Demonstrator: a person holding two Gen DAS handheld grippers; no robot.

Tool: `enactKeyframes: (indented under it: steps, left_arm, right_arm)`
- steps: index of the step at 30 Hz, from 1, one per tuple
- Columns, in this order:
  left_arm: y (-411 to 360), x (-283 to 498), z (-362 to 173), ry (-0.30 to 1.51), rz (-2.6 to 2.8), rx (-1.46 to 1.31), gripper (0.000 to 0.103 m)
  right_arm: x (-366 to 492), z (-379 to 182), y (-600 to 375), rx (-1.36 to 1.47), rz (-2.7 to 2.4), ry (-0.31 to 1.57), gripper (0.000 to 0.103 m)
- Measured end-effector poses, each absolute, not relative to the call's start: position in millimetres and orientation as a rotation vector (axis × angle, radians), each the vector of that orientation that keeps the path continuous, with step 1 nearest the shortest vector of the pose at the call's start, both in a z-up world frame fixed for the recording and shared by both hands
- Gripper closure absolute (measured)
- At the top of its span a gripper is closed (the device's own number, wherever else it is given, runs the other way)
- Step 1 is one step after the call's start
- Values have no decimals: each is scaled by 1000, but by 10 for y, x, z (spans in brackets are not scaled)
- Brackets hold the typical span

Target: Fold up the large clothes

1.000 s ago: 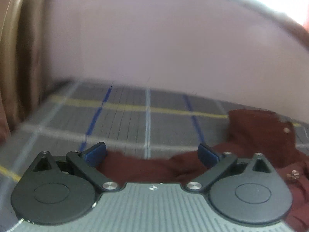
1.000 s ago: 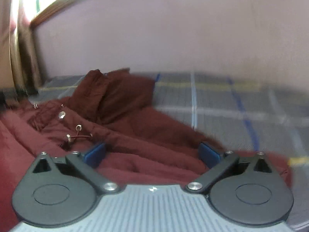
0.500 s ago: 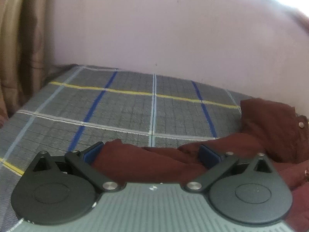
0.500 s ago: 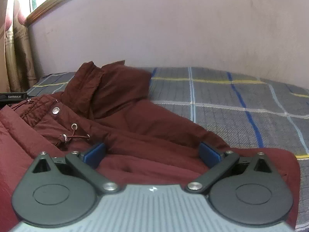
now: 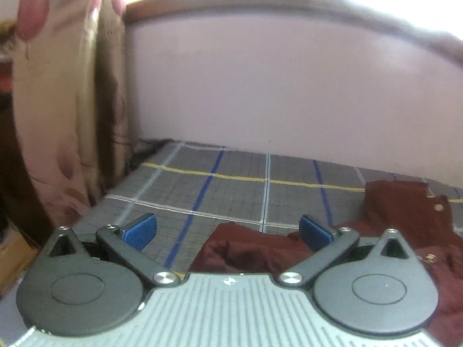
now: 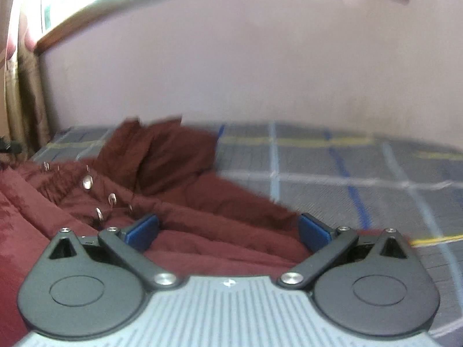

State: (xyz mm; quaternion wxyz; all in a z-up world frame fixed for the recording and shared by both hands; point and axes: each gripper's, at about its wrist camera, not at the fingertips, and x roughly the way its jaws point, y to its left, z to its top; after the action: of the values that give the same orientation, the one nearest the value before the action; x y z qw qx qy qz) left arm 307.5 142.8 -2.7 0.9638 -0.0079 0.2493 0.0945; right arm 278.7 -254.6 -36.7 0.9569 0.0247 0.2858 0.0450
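Note:
A dark red jacket with metal snaps and a drawcord lies crumpled on a grey plaid bed cover. In the right wrist view it fills the left and centre, its hood bunched up at the back. My right gripper is open, just above the jacket's front folds. In the left wrist view a jacket end lies between and under the open jaws of my left gripper, and more jacket rises at the right. Neither gripper holds cloth.
A pale pink wall runs behind the bed. A beige flowered curtain hangs at the bed's left edge, with a wooden window sill above the wall. Bare plaid bed cover lies left of the jacket.
Both grippers have tilted up and drawn back a little. The left view has swung left, so the jacket end now sits right of centre and the curtain shows. Both stay open.

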Motion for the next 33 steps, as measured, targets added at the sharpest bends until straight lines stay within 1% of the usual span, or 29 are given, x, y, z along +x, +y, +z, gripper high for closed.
enactKeyframes:
  steps: [5,11,19,33]
  left_arm:
    - [1317,2591,258,469,209,-34,0]
    - [1175,2245,437,452,253,7,0]
    - [1044,2058,542,422,237,59,0]
    - [933,2094,421,448,225,89,0]
  right_arm:
    - [2349,-47,-2515,122,101,418,0]
    - [1950,40,-2250,116,178,369,0]
    - [1711,4,-2001,132,260,389,0]
    - [1662,-117,-1976,165,270,424,0]
